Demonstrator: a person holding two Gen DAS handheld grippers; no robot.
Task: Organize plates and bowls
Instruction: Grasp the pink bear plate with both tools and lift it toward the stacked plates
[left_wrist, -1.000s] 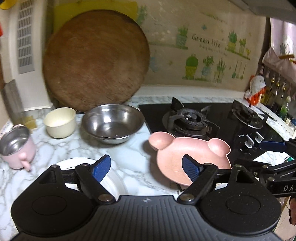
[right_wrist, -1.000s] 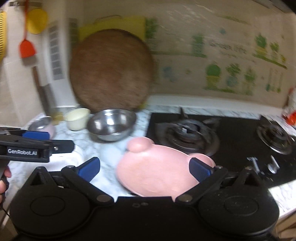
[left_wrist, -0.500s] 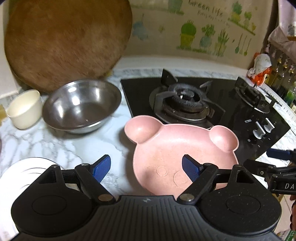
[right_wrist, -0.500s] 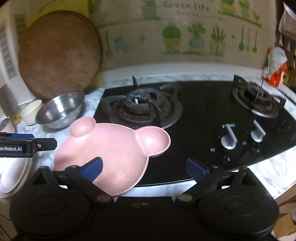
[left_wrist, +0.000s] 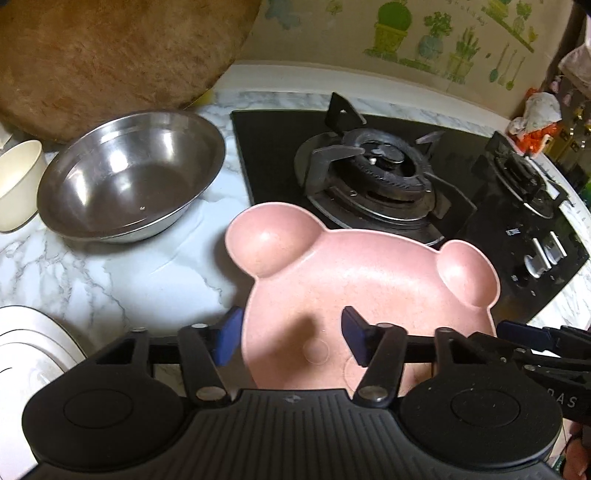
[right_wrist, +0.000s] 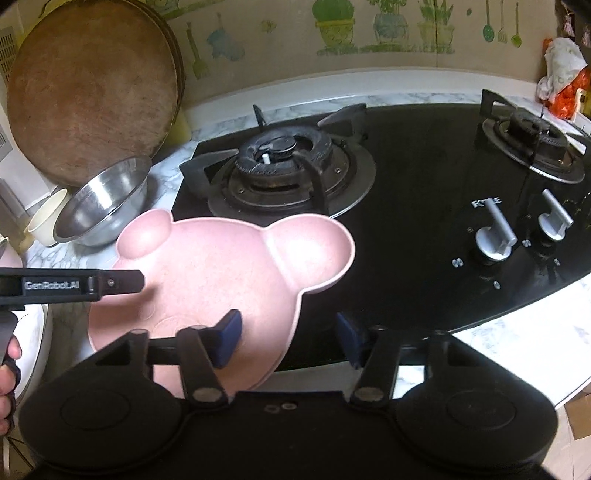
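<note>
Step looks like pickup of pink bear plate (left_wrist: 369, 291), sitting on counter edge just near the stove w/ steel bowl (left_wrist: 129, 184) far-left: left gripper (left_wrist: 291, 336) & right gripper (right_wrist: 288, 338) both part-open straddling opposite rims, gripping nothing; next prob. close & lift level.

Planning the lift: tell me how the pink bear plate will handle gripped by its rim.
The pink bear plate looks like moulded plastic, probably rigid and light. Its smooth rim may slip; held at one edge, it could tilt.
</note>
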